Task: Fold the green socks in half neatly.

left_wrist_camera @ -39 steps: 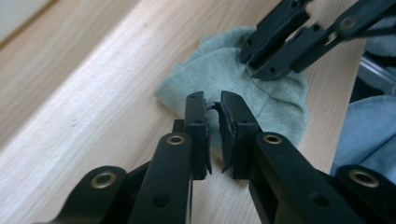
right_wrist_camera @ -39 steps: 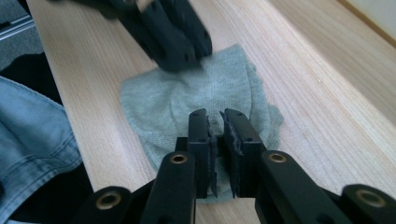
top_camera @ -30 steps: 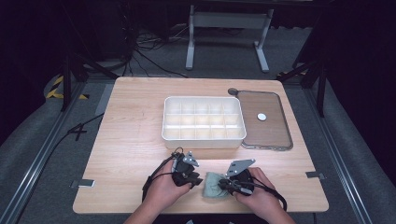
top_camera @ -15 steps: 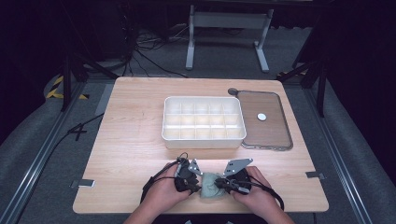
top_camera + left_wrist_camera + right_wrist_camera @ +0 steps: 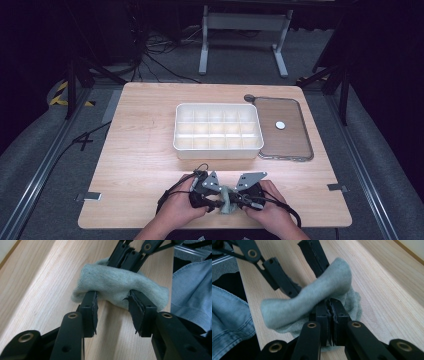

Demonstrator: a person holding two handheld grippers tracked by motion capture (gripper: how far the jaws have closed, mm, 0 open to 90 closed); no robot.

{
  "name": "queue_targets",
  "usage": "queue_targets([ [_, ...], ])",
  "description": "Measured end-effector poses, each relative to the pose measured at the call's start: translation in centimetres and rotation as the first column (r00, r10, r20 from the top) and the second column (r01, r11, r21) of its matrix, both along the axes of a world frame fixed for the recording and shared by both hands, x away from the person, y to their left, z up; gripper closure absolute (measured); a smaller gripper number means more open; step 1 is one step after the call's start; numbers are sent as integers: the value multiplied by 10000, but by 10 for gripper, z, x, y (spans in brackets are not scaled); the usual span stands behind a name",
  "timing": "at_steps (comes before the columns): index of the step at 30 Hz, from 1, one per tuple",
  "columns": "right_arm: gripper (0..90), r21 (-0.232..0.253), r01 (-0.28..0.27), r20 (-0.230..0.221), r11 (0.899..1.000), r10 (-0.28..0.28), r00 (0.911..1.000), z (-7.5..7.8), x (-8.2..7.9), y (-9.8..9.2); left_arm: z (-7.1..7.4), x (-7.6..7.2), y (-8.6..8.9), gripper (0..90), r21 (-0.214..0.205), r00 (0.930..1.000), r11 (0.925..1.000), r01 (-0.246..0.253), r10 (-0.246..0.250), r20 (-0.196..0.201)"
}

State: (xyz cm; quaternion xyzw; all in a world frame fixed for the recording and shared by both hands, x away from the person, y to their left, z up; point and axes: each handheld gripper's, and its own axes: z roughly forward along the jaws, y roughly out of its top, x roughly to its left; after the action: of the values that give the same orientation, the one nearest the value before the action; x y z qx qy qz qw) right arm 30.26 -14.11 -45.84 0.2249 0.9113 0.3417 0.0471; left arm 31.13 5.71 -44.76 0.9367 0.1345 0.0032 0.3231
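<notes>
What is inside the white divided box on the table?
The compartments of the white box that face the high view look bare. The floors of the row nearest the person are partly hidden behind the box's front wall, so those cannot be checked.

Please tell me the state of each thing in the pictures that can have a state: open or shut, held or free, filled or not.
Left tongs: jaws have just been opening, stretching the grey sock from inside its mouth.
Right tongs: shut on the grey sock.
Grey sock: held between both tongs, low over the table.
White divided box: uncovered, no contents visible.
Brown lid: off, lying flat beside the box.
</notes>
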Motion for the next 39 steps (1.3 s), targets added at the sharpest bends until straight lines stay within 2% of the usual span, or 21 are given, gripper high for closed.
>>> queue_targets([
  [3,865,47,22,19,10000,-22,10000,-1,0,1,1,-1,-3,578,92,10000,10000,-4,4,35],
  [6,867,30,131,-6,9999,-131,9999,-1,-1,2,2,-4,-9,570,403,9992,9992,-20,4,403],
  [8,864,36,167,2,9999,-167,9999,-1,-1,1,3,-5,-9,570,428,9991,9990,-118,100,419],
  [11,808,47,156,-245,9999,-155,9996,3,2,-3,2,-4,-5,569,-49,9998,9998,-201,201,76],
  [13,771,271,145,-209,9995,-139,9997,11,3,-10,2,-3,-2,572,-97,9994,9994,-327,326,-88],
  [16,764,737,356,-230,9966,-340,9992,24,6,-26,1,-2,-2,576,-79,9991,9992,-391,389,-153],
  [18,786,594,626,-186,9963,-616,9979,28,10,-38,1,-2,-2,576,-117,9993,9993,-355,353,-145],
  [22,835,-445,1135,-341,9925,-1150,9928,19,16,-54,1,-1,-3,577,-167,9992,9992,-354,351,-173],
  [25,849,-508,851,-544,9951,-878,9946,16,15,-51,1,-1,-4,578,-169,9994,9994,-314,311,-159],
  [29,860,-619,72,-602,9981,-109,9981,14,7,-34,1,0,-5,579,-150,9995,9994,-297,296,-108],
  [32,858,-709,-537,-636,9960,492,9968,12,0,-21,-1,2,-4,584,-263,9995,9992,-296,294,-73],
  [36,858,-732,-598,-695,9955,547,9961,8,-2,-15,-1,3,-4,581,-472,9998,9987,-179,173,-120],
  [39,858,-428,-489,-889,9979,449,9950,4,-1,-14,-2,0,-8,565,-555,9999,9984,82,-86,-62],
])
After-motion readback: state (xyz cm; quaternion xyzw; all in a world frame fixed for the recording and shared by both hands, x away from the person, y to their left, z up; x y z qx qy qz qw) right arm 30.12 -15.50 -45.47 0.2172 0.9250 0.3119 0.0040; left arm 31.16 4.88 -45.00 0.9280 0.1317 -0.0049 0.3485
